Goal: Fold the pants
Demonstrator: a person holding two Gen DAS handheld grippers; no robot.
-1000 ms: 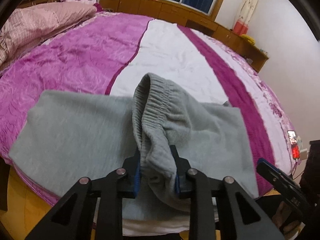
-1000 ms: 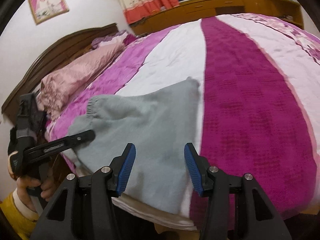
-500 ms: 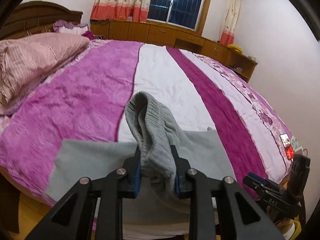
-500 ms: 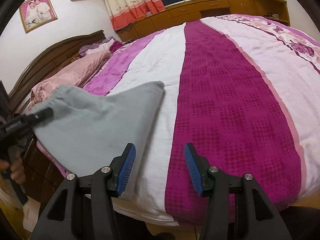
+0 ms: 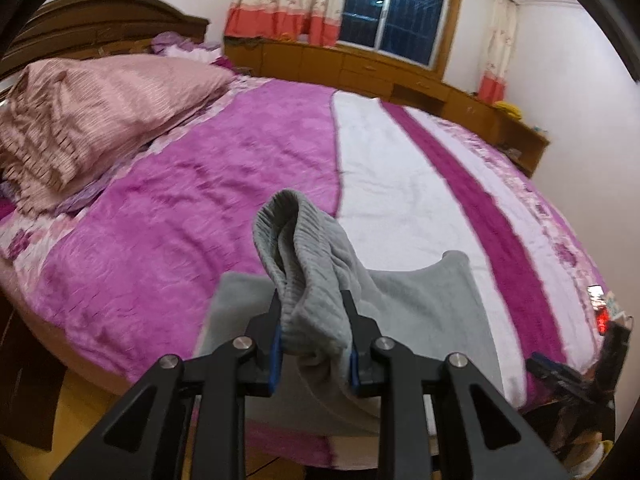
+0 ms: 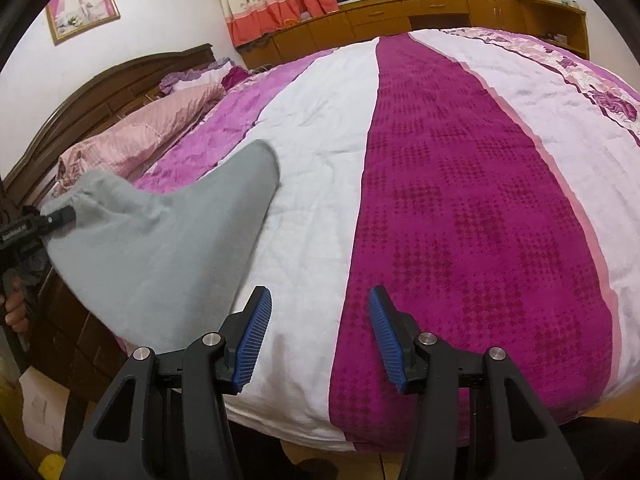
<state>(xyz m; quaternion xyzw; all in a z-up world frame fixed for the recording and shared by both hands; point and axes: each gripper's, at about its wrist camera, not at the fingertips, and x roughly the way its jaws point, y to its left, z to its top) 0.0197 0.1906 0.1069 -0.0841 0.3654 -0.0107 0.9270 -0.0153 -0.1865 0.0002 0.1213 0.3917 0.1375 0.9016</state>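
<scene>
The grey pants (image 5: pixel 420 300) hang off the near edge of the bed. My left gripper (image 5: pixel 314 312) is shut on their bunched elastic waistband (image 5: pixel 296 236), which stands up between the blue pads. In the right wrist view the same pants (image 6: pixel 168 248) stretch in a lifted sheet from the bed toward the left, where the left gripper (image 6: pixel 60 216) holds the waistband end. My right gripper (image 6: pixel 318 328) is open over the white and magenta stripes at the bed's front edge, nothing between its pads, to the right of the pants.
A purple, white and magenta striped bedspread (image 6: pixel 440 184) covers the bed. Pink pillows (image 5: pixel 88 120) lie by the dark wooden headboard (image 6: pixel 80 108). Wooden cabinets (image 5: pixel 360 68) run under the window. A person's hand (image 6: pixel 16 308) grips the left tool. A phone with a red screen (image 5: pixel 600 312) lies at the right.
The left gripper has risen and pulled back toward the left with the waistband, dragging most of the pants off the bedspread into a lifted sheet. The right gripper stays open and still.
</scene>
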